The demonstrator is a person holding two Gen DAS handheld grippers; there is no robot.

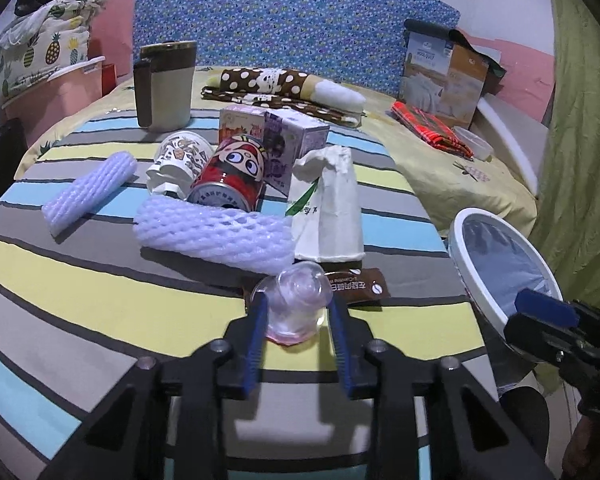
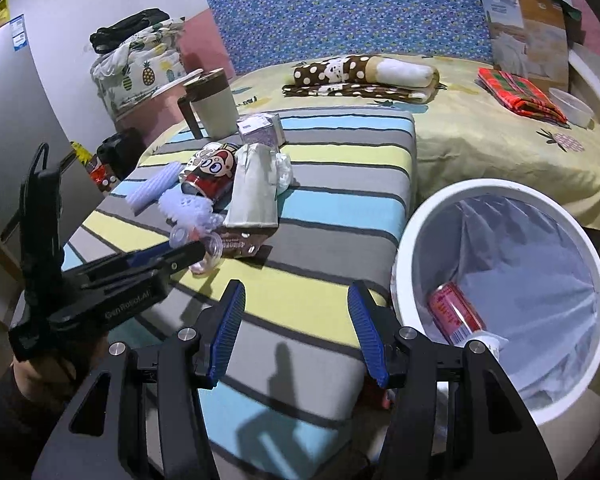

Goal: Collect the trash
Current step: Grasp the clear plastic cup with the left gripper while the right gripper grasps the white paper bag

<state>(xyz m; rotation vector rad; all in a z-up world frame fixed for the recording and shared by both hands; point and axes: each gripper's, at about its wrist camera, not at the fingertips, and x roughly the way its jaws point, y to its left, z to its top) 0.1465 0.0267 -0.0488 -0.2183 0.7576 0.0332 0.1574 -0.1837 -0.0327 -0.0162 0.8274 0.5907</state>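
A clear plastic cup lies on its side on the striped table. My left gripper has its blue fingers on either side of the cup, touching it. Behind it lie a brown sachet, a foam net sleeve, a white paper bag, a red cartoon can, a paper cup and a second foam sleeve. My right gripper is open and empty above the table's near edge, left of the white bin, which holds a red can.
A lidded mug and small cartons stand at the table's far side. A bed with a polka-dot pillow, red cloth and a boxed quilt lies beyond. A green curtain hangs at right.
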